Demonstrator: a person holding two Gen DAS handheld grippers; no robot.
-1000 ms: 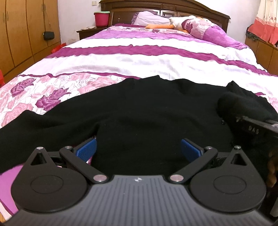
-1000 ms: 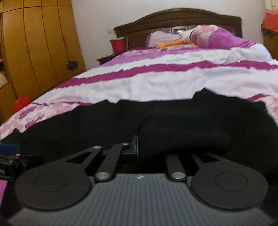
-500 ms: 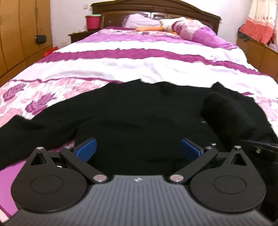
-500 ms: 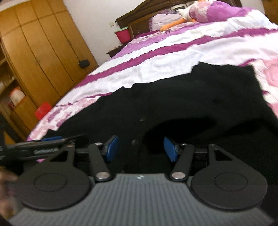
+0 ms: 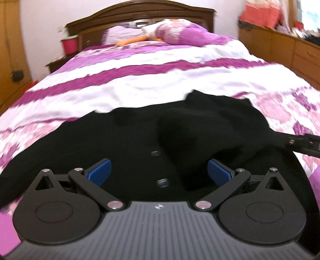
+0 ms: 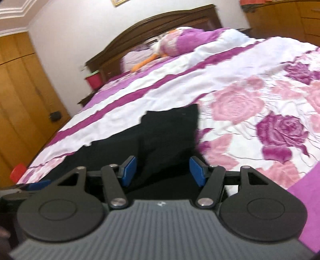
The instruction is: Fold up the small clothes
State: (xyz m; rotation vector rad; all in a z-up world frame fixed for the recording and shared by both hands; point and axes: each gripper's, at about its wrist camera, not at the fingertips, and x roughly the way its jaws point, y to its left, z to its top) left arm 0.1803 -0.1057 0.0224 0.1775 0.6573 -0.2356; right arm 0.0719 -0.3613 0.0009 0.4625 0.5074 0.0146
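Black knit, a buttoned cardigan (image 5: 140, 144), lies spread across the near end of the bed, its right sleeve (image 5: 190, 130) already folded in over the front. The other sleeve and the body folds look still to do. The left gripper (image 5: 159, 172) hangs spread and empty over the buttons; the right gripper (image 6: 163, 169) is opening, pads clear of cloth. Floral purple quilt (image 6: 250, 104), wooden headboard (image 5: 140, 12), wardrobes.

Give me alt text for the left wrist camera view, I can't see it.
A black garment with small buttons lies spread on a bed with a purple and white floral cover, one part folded over on its right side. The left gripper hangs open just above it, gripping nothing, and the right gripper juts in from the right edge.
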